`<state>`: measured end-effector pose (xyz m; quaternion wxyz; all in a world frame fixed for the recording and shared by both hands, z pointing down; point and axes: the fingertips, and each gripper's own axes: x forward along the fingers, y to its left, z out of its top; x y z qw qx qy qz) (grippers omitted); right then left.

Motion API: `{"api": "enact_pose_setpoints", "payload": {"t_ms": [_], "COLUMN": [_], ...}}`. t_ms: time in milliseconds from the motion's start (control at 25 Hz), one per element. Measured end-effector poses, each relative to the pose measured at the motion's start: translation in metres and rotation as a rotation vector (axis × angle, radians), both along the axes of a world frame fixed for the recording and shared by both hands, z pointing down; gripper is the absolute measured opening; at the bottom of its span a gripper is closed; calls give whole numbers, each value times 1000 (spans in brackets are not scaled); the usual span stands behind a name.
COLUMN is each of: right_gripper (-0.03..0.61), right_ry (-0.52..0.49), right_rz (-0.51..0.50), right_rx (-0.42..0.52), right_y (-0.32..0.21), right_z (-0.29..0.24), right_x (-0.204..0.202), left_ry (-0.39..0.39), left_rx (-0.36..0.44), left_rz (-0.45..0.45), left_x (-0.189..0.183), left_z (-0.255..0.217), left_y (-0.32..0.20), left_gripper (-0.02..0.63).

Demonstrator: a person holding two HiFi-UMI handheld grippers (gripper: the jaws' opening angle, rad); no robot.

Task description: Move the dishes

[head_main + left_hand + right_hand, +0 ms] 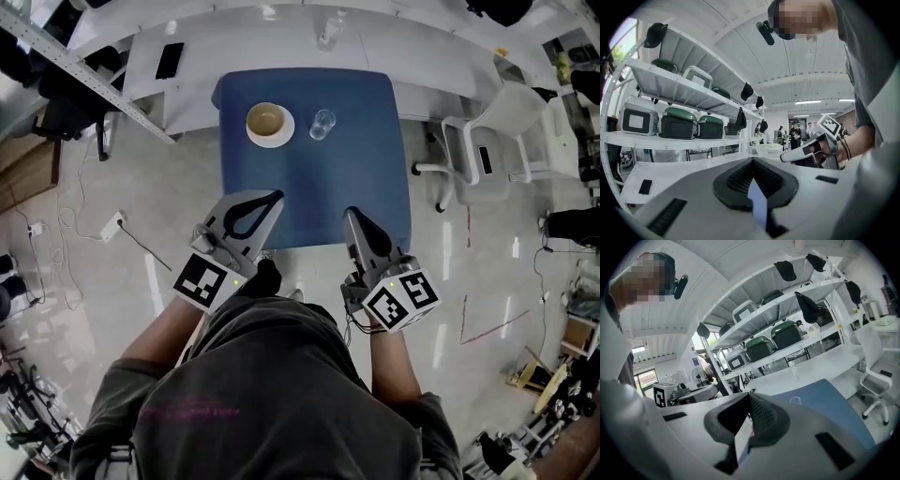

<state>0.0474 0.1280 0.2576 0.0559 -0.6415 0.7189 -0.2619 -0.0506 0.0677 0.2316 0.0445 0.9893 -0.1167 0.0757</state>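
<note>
On the blue table (356, 178) a tan bowl (267, 121) rests on a white plate (284, 137) near the far left. A clear glass (322, 124) stands just right of it and shows small in the right gripper view (795, 400). My left gripper (275, 197) hangs over the table's near left edge, its jaws shut with nothing between them. My right gripper (350, 214) is held at the near edge, shut and empty too. Both are tipped upward, well short of the dishes. In each gripper view the pads (765, 180) (761, 416) meet at the tip.
A long white desk (216, 56) runs behind the table, bearing a dark phone (170, 60) and a clear bottle (330, 31). A white chair (502, 141) stands to the right. A power strip (112, 225) and cable lie on the floor at left. Shelves with cases (677, 124) line the wall.
</note>
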Motion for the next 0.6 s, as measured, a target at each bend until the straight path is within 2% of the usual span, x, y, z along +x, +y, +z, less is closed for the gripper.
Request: {"api": "enact_pose_setpoints", "payload": {"t_ms": [600], "right_gripper": [3], "right_ry": [18], "right_rz": [32], "right_rx": [-55], "right_y": [-72], "right_z": [20], "right_x": [1], "left_ry": [-3], "left_rx": [-31], "left_rz": [38], "left_x": [1], "left_z": [20], "left_y": [-75], "left_gripper": [2]}}
